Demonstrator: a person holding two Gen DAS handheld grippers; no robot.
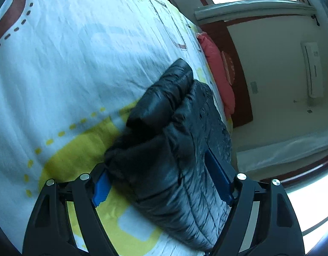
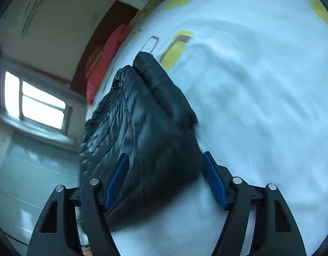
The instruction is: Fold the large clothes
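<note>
A black quilted puffer jacket lies folded in a bundle on a bed with a white, yellow and brown patterned cover. My left gripper is open, its blue-padded fingers standing on either side of the near end of the bundle. In the right wrist view the same jacket lies near the bed's edge on the cover. My right gripper is open too, its fingers straddling the jacket's near end. Neither gripper is closed on the fabric.
A red pillow lies at the bed's head against a dark headboard; it also shows in the right wrist view. A wall air conditioner and windows are beyond the bed's edge.
</note>
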